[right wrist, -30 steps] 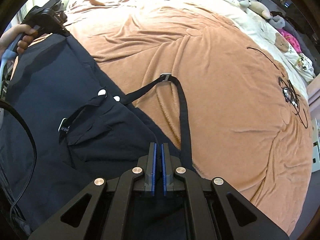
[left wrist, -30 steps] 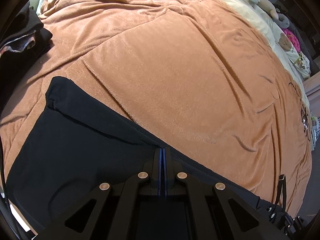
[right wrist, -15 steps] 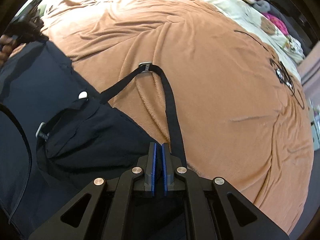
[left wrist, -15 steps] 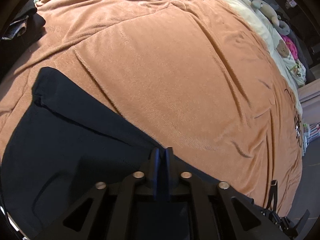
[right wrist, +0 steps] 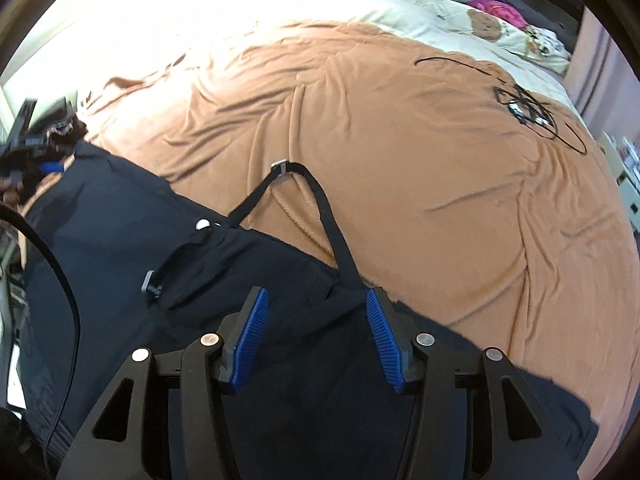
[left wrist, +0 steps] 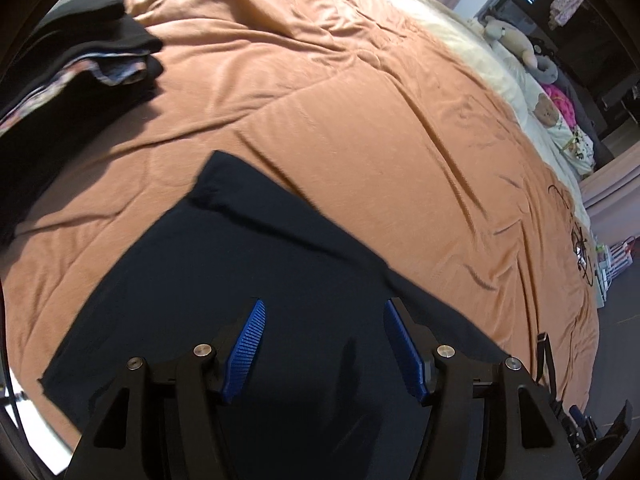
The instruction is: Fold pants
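Observation:
Dark navy pants (left wrist: 256, 264) lie flat on a tan blanket (left wrist: 360, 120), leg end toward the far left in the left wrist view. My left gripper (left wrist: 323, 304) is open just above the fabric, holding nothing. In the right wrist view the pants' waist (right wrist: 208, 264) shows a snap button, a pocket flap and a black strap with a buckle (right wrist: 280, 168) looping out over the blanket (right wrist: 420, 140). My right gripper (right wrist: 316, 294) is open over the waist edge, empty. The left gripper (right wrist: 36, 140) also shows at the far left there.
A pile of dark folded clothes (left wrist: 76, 60) lies at the bed's far left. Stuffed toys (left wrist: 516, 40) and cream pillows (right wrist: 460, 20) lie along the head of the bed. The bed edge and floor show at the right (left wrist: 616, 320).
Both grippers were shut on the pants' edge and are now open, having let go. The pants now lie flat. Both cameras have pulled back a little.

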{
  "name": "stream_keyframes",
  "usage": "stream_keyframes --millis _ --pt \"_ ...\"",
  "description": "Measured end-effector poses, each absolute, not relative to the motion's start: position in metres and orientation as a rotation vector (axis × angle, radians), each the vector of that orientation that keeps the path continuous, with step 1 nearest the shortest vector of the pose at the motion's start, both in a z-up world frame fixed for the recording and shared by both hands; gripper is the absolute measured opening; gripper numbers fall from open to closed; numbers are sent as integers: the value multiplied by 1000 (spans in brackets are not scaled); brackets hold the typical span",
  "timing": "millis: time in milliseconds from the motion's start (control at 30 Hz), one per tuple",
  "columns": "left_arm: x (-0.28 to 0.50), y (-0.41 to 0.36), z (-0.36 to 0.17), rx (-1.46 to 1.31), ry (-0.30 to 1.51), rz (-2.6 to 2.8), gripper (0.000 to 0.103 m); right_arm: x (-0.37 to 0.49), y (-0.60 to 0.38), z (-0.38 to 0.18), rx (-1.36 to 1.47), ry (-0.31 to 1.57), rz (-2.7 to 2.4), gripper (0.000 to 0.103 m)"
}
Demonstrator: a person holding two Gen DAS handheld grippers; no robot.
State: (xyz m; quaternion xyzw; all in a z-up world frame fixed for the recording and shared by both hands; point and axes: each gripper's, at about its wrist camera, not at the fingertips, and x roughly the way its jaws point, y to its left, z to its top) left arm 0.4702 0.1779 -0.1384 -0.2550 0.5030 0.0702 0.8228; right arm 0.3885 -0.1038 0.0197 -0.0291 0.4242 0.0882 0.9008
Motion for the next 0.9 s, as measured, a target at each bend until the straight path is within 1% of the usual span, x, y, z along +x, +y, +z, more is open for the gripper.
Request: stream_keyframes --millis 333,533,600,633,667,733,833,900 --pt "409 208 -132 -550 1020 164 64 347 -107 22 13 830 165 50" --pt "387 224 -135 -556 1016 172 64 332 -103 23 33 790 143 50" --pt "378 232 -134 -566 1003 177 64 330 -103 23 52 793 145 55" --pt "374 235 -134 -572 998 178 64 328 -103 23 58 790 137 63" --pt "370 238 -134 -579 993 179 64 327 -103 23 62 786 130 66" --pt "362 246 -135 -598 973 172 64 323 -102 23 80 788 135 68" --pt "352 256 -137 -605 952 176 64 319 -99 22 89 796 133 83" --pt "348 263 -140 -624 951 175 63 316 -96 21 90 798 134 83"
